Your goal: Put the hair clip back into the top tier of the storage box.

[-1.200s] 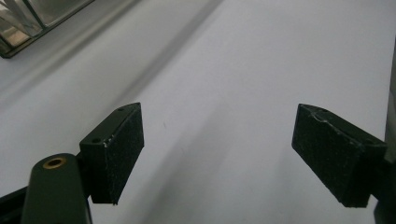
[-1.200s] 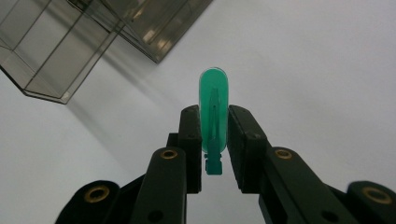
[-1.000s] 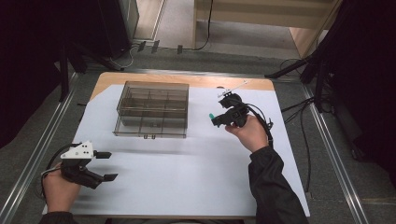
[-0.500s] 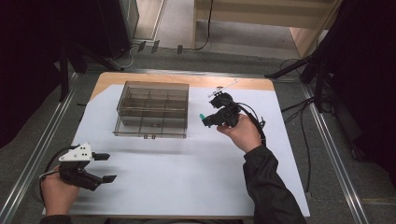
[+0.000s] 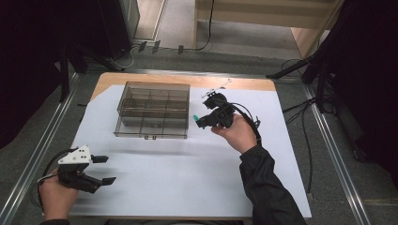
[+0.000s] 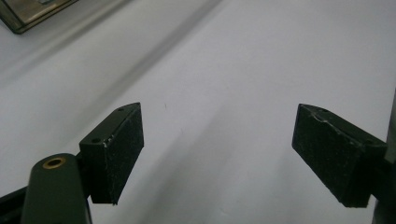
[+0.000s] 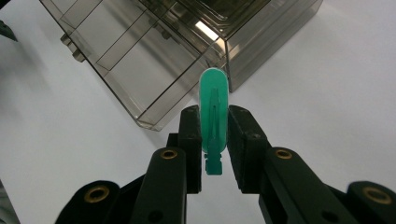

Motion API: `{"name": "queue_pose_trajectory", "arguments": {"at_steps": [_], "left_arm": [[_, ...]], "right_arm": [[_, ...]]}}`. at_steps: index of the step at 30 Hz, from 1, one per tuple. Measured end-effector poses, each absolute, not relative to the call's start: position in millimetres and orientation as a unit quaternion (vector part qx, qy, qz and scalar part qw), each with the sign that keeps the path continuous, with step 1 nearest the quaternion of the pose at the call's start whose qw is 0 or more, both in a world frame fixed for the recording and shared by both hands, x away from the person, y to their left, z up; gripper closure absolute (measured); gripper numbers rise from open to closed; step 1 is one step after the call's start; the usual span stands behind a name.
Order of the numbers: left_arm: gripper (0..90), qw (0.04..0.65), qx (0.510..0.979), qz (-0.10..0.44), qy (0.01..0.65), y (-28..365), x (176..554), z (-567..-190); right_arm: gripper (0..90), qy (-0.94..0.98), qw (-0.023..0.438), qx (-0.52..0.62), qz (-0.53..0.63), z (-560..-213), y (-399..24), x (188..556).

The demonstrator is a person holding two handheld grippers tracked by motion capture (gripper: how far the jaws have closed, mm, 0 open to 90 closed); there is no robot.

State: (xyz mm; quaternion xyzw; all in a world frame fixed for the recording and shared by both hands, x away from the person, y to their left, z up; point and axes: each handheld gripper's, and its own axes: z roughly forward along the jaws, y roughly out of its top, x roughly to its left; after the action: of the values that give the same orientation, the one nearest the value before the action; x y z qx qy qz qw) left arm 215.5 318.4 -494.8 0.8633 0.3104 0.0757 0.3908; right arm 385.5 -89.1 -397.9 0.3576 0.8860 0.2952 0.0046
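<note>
I'm pinching a small green plastic piece (image 7: 213, 112) in my right tongs (image 5: 201, 120); in the right gripper view the jaws are pressing on both its flat sides, its rounded end sticking out past the tips and a small stub hanging between the jaws lower down. I can't make out what the piece actually is: in the high view it's just a green dot (image 5: 194, 117) at the tong tips. I'm holding it above the white sheet (image 5: 187, 178) on the bench (image 5: 141, 78), just beside the right-hand edge of the clear smoke-tinted compartment box (image 5: 154, 110). In the right gripper view the box (image 7: 154, 51) is running off the top of the frame, so part of its divider grid is cut off, and glare on the walls is making the compartments hard to read; I can't tell whether anything is lying in them. My left tongs (image 5: 104, 169) are spread wide, gripping nothing, hovering low over the sheet at the near left corner, well apart from the box. In the left gripper view both pads (image 6: 122, 151) are facing bare white sheet, and one box corner (image 6: 32, 11) is clipping the upper left edge. My left hand (image 5: 56, 199) is partly cut off by the bottom of the high view.
</note>
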Motion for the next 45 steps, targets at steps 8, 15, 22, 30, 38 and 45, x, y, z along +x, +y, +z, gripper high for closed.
{"name": "queue_pose_trajectory", "arguments": {"at_steps": [8, 15, 22, 30, 38, 45], "left_arm": [[17.7, 0.393, 0.861, 0.076, 0.314, 320.4, 211.7, -494.8], [17.7, 0.394, 0.858, 0.079, 0.319, 322.1, 208.9, -495.5], [17.7, 0.396, 0.856, 0.082, 0.321, 323.9, 205.9, -495.2], [17.7, 0.394, 0.858, 0.079, 0.32, 323.1, 205.7, -495.7], [17.7, 0.394, 0.859, 0.076, 0.317, 321.4, 207.5, -495.7], [17.8, 0.394, 0.86, 0.078, 0.316, 321.2, 208.6, -495.5]], "right_arm": [[77.8, 0.89, 0.002, 0.343, 0.3, -394.2, -76.8, 381.6], [77.8, 0.89, 0.0, 0.333, 0.311, -389.6, -68.0, 379.1], [77.7, 0.895, -0.002, 0.325, 0.306, -391.7, -57.4, 378.5], [77.7, 0.9, 0.003, 0.313, 0.302, -391.3, -44.7, 377.2], [77.7, 0.908, 0.009, 0.302, 0.289, -392.9, -24.7, 379.6], [77.7, 0.911, 0.001, 0.302, 0.281, -401.1, -9.0, 387.3]]}}
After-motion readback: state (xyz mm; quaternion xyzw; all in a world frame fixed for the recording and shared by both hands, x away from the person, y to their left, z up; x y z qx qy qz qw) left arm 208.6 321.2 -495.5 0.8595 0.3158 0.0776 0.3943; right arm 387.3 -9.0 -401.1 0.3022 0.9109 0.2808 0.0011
